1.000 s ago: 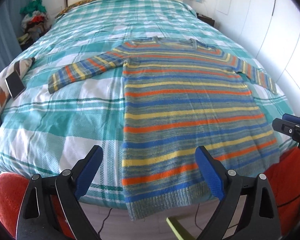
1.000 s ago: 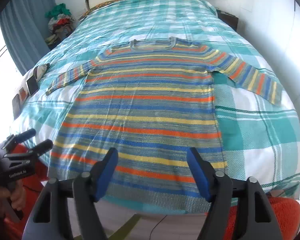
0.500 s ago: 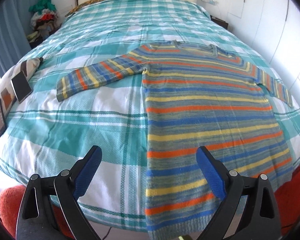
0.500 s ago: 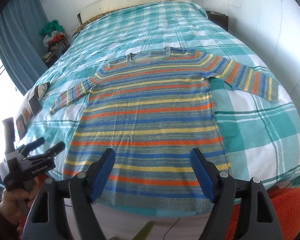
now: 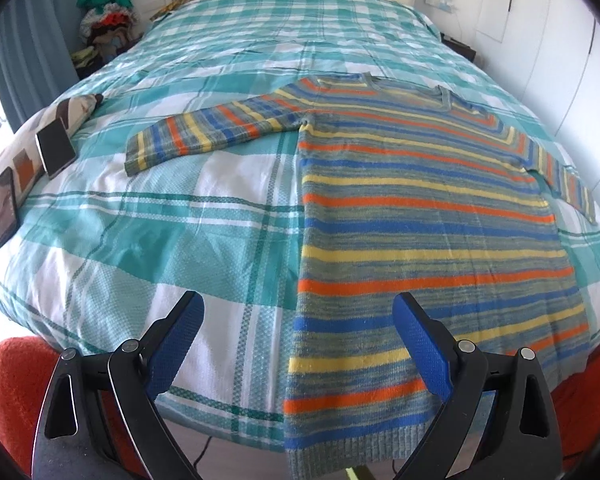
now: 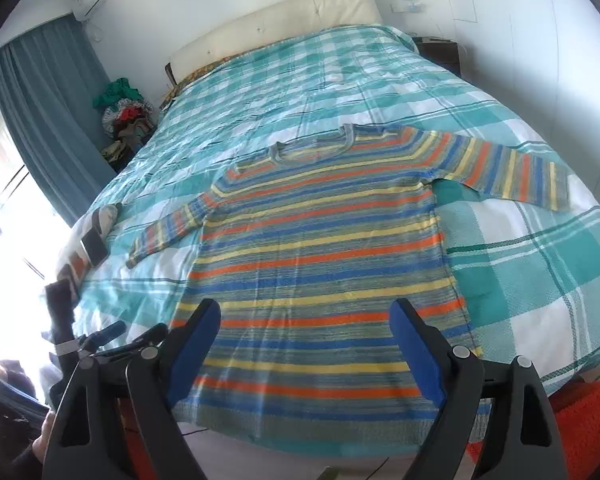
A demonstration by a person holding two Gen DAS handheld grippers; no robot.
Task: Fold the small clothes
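left tongs shifted left | agape, empty | right tongs opening, empty | sweater flat

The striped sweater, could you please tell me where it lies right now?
The striped sweater lies flat on the plaid bed cover, sleeves spread, hem at the near edge.

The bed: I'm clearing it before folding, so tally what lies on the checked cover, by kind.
Striped sweater: 1
Phones: 2
Patterned cushion under the phones: 1
Total: 4
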